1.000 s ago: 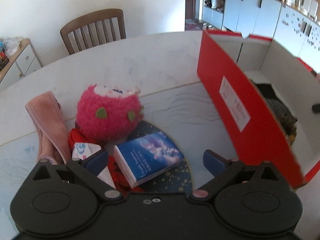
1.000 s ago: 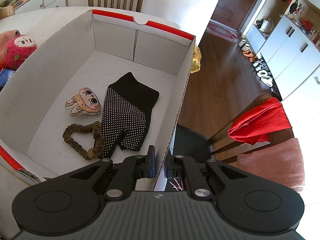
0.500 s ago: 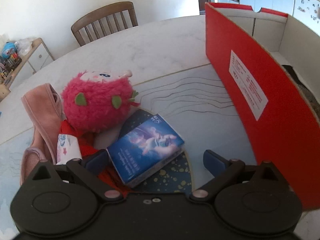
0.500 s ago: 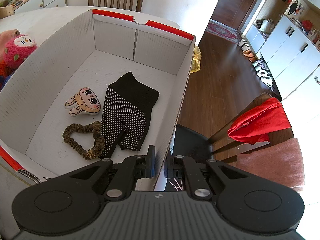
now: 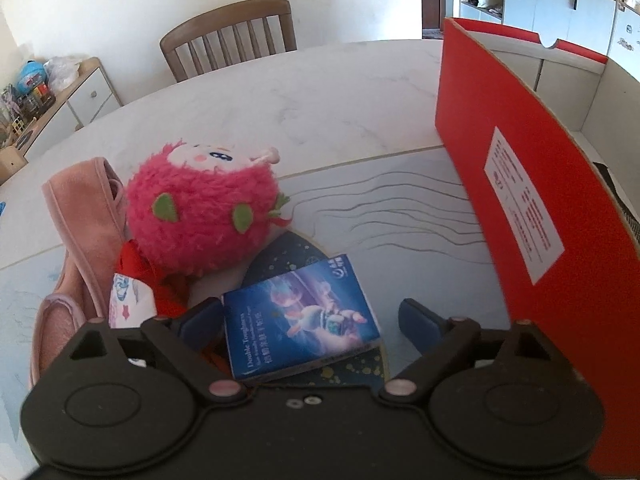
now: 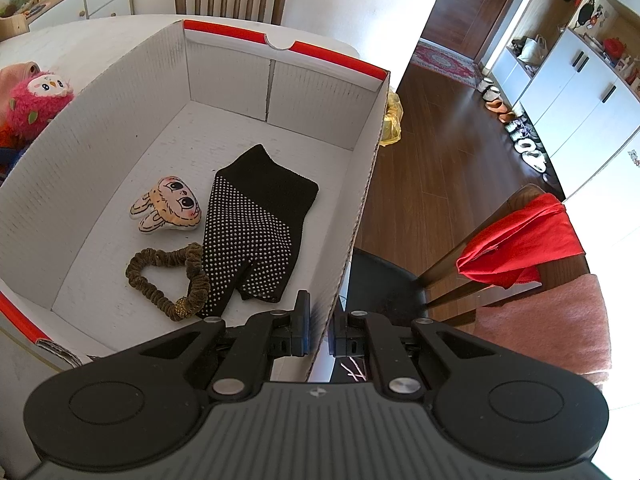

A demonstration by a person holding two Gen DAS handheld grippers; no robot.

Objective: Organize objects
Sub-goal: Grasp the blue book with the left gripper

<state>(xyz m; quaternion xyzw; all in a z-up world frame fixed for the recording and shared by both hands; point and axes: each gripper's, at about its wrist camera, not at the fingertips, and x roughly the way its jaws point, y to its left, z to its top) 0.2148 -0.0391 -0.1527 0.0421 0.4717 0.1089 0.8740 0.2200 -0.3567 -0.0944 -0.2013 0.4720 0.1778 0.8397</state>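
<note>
A large red cardboard box (image 6: 280,92) with a white interior fills the left and centre of the right wrist view; in the left wrist view its red outer wall runs down the right side. It sits on a pale marble-look table (image 5: 280,92). The right gripper (image 6: 319,334), at lower centre of its view, is pinched closed on the box's near right wall, one finger inside and one outside. That wall is thin card, so a pull or twist here could likely bend it or drag the box toward the table edge, which appears to lie just beside it.

Inside the box, centre left, lie a black dotted glove (image 6: 256,232), a flat cartoon rabbit charm (image 6: 168,208) and a brown scrunchie (image 6: 172,280).

Outside the box, in the left wrist view, a fuzzy pink plush toy (image 5: 202,216) sits centre left, touching a pink cloth (image 5: 80,216) at far left and red fabric (image 5: 140,268) beneath it.

A blue tissue pack (image 5: 300,316) lies at lower centre, between the fingers of the left gripper (image 5: 310,318), which is spread wide and holds nothing. The left finger sits just beside the red fabric, so closing now might catch that fabric too. The pack is soft and slick-looking, and lies at an angle to the fingers; it could likely twist or slip when lifted.
</note>
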